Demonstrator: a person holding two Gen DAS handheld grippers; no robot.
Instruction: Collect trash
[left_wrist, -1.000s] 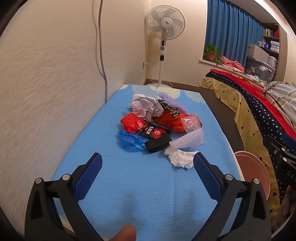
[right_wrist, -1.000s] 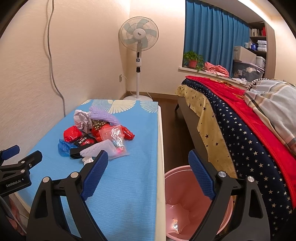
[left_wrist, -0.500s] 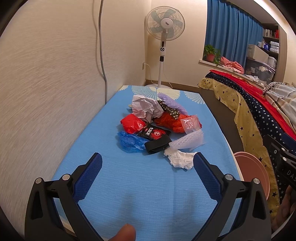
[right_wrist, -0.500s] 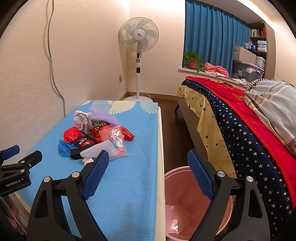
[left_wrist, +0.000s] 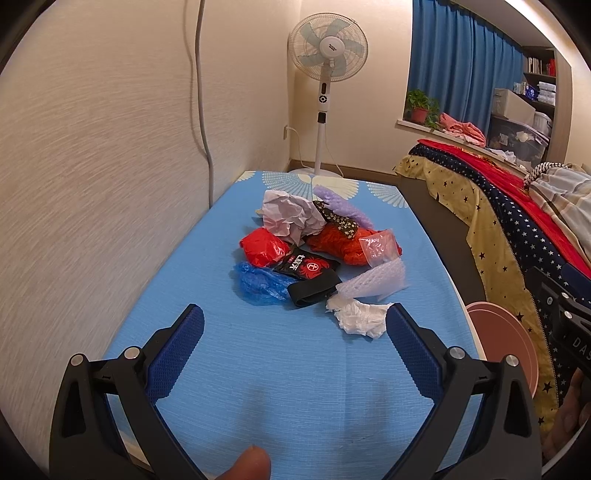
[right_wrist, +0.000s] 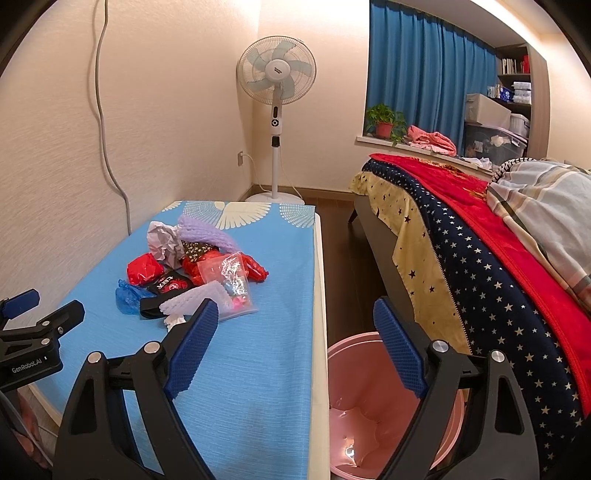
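A heap of trash lies on the blue table (left_wrist: 258, 369): crumpled grey paper (left_wrist: 288, 218), a red bag (left_wrist: 264, 247), a blue bag (left_wrist: 258, 282), a black and red packet (left_wrist: 308, 266), white foam net (left_wrist: 373, 282), a white tissue (left_wrist: 358, 317) and a clear zip bag (right_wrist: 229, 284). My left gripper (left_wrist: 293, 328) is open and empty, short of the heap. My right gripper (right_wrist: 291, 325) is open and empty, over the table's right edge, above a pink bin (right_wrist: 369, 424) on the floor.
A wall runs along the table's left side. A bed with star-patterned and red covers (right_wrist: 480, 277) stands to the right across a narrow floor strip. A standing fan (right_wrist: 277, 74) is beyond the table's far end. The left gripper shows in the right wrist view (right_wrist: 33, 325).
The right gripper has edged slightly forward and down. The left gripper and the trash heap have hardly moved.
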